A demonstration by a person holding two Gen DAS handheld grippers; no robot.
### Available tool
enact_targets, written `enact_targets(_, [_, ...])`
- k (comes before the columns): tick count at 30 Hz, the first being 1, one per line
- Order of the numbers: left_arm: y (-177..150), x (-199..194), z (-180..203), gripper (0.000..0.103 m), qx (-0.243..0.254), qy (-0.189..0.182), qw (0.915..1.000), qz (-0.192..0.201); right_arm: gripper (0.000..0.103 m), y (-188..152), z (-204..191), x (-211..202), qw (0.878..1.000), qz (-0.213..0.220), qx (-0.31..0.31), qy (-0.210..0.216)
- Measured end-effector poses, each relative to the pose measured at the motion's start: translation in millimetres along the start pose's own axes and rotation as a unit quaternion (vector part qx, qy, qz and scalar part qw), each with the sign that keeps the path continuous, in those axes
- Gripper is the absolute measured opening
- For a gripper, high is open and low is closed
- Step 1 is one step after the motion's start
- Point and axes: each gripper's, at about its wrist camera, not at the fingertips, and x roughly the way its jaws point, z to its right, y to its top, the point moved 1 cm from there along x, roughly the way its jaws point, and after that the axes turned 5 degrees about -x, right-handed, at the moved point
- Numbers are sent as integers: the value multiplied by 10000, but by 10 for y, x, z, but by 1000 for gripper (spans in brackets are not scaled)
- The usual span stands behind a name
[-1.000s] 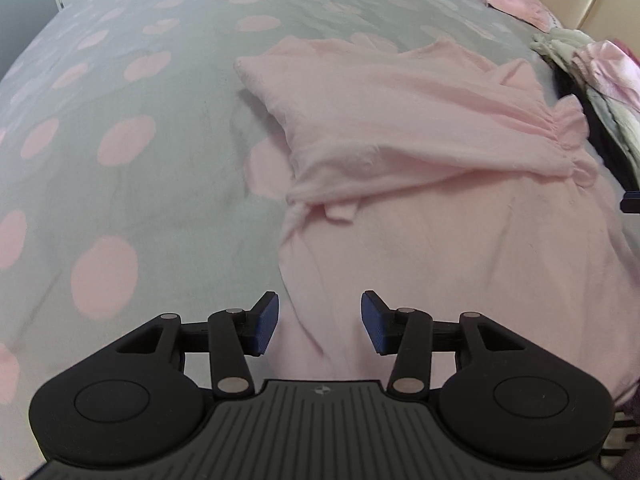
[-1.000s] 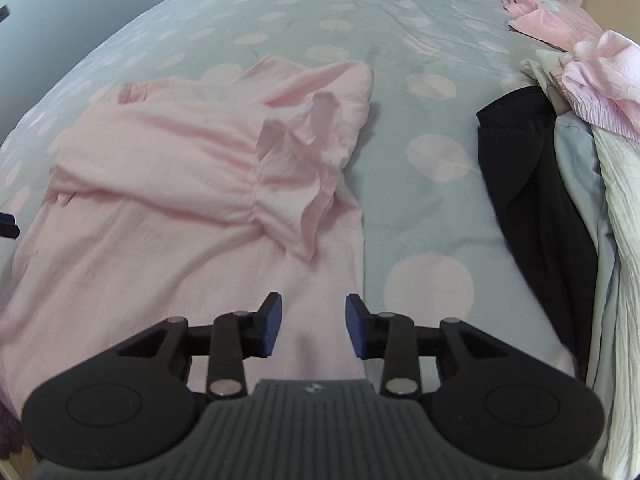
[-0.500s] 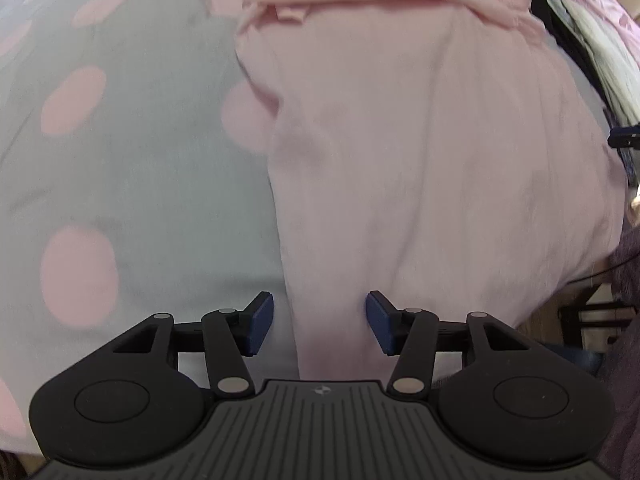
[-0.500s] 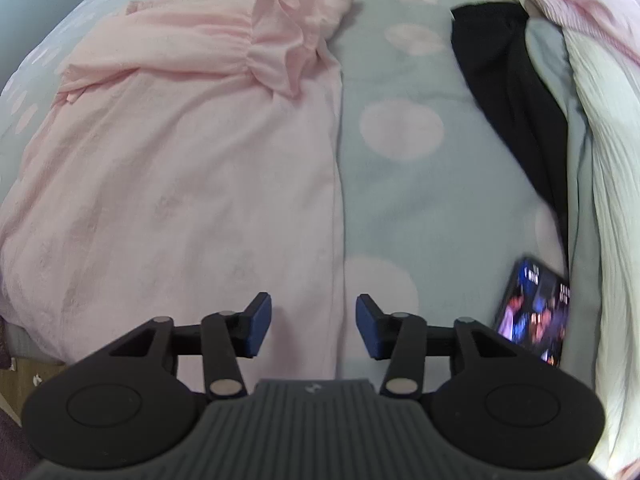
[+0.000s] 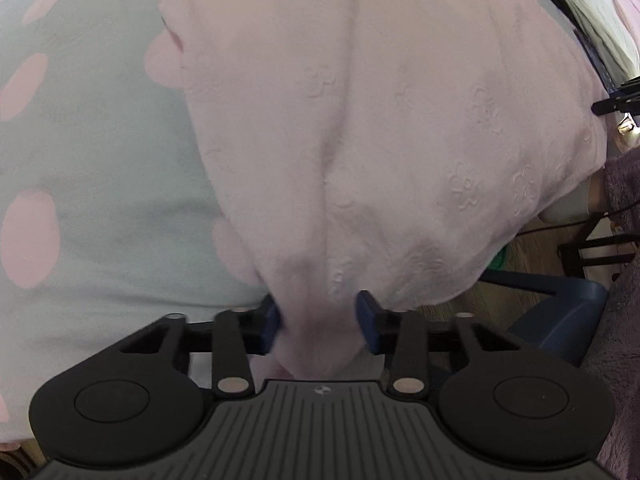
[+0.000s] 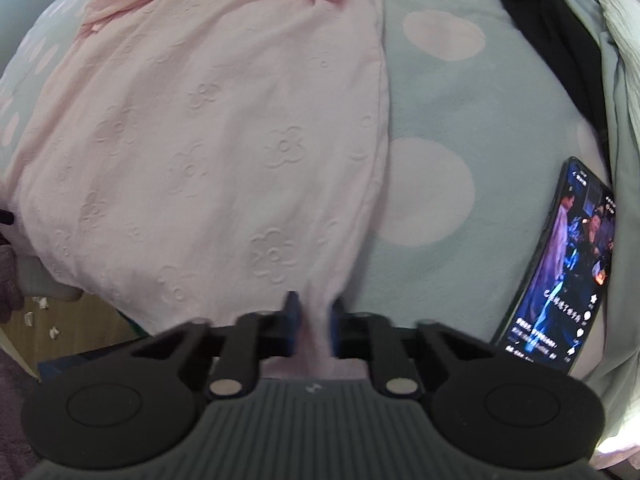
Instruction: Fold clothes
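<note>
Spread beneath everything is a pale mint bedcover with large pink dots, seen beyond and to either side of the fingers; past its near edge a wooden floor is glimpsed. On this cover a pale pink embossed-flower garment is laid, its ruffled top part doubled over at the far end, its hem hanging off the bed edge toward the fingers. The hem's right corner is pinched in the right gripper, whose jaws are closed to a narrow gap filled by cloth. In the left gripper a bunched fold of the hem's other corner is lodged between jaws set wider apart; a firm clamp cannot be told there. Both corners appear to be taken so that the lower half can be carried up in one even fold. Right of the right gripper's fingers a lit black smartphone is lying, with a heap of black, grey and white clothes beyond it.
</note>
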Motion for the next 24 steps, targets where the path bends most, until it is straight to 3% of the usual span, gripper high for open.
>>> enact_targets(3, [53,-57,-19,6,1,-297,9995,-53,5,18,-23,-91,9999,77,-58,32])
enact_targets(6, [96,-198,-52,5,32,-742,9972,32,4,72,1,-273,9992,312,25,242])
enact_targets(10, [146,-553,-188,4,-19,-1365,9894,505,4,171,88,-603,9947,775,246,630])
enact_targets(14, [246,-1002,-394,4,-332,-1835,9746,1238,4,322,199,-952,9860,1316,419,932])
enact_targets(18, [368,-1372,-551,4,-657,-2063,9570,1930,4,573,341,-1133,9787,1705,534,1008])
enact_targets(20, [432,-1516,-650,4,-792,-2143,9477,2231,4,718,415,-1192,9755,1867,586,1009])
enact_targets(24, [702,-1693,-780,4,-1013,-2027,9375,2642,4,1008,563,-1313,9681,2188,689,1010])
